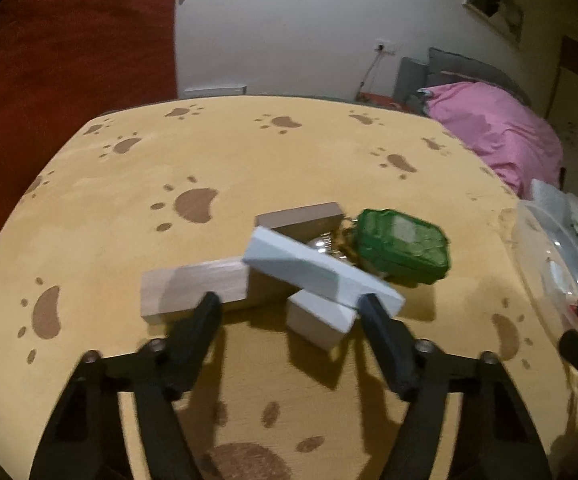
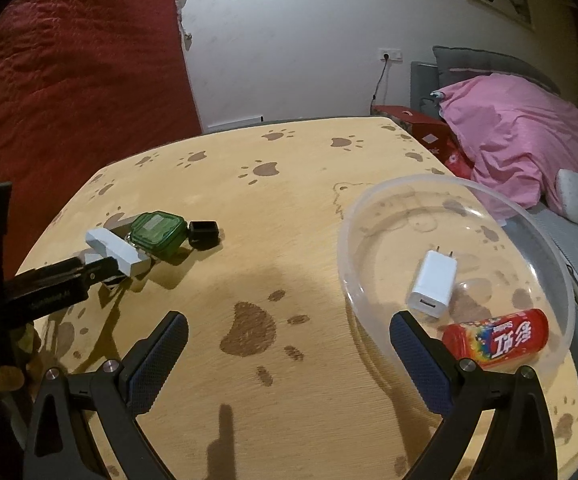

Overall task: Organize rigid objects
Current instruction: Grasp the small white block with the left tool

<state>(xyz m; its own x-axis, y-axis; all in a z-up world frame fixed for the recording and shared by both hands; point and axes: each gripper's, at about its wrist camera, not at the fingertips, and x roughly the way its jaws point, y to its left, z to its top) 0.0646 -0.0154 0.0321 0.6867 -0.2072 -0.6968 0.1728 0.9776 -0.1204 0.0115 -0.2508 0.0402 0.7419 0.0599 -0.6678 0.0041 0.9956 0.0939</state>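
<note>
A heap of blocks lies on the yellow paw-print cloth (image 1: 129, 208): a long white block (image 1: 313, 272) rests across two wooden blocks (image 1: 193, 292), and a short white block (image 1: 321, 320) lies under its near end. A green lidded box (image 1: 401, 244) and some shiny metal bits sit just behind. My left gripper (image 1: 289, 306) is open. Its fingertips straddle the short white block, the right tip against the long white block's end; a gap remains on the left. My right gripper (image 2: 289, 332) hangs open over bare cloth, nothing between its fingers.
A clear plastic bowl (image 2: 353, 216) at the right holds a white charger (image 2: 433, 284) and a red can (image 2: 497, 334). A small black box (image 2: 203, 234) sits beside the green box (image 2: 157, 234). A pink blanket (image 2: 521, 136) lies beyond the table; a red curtain hangs at left.
</note>
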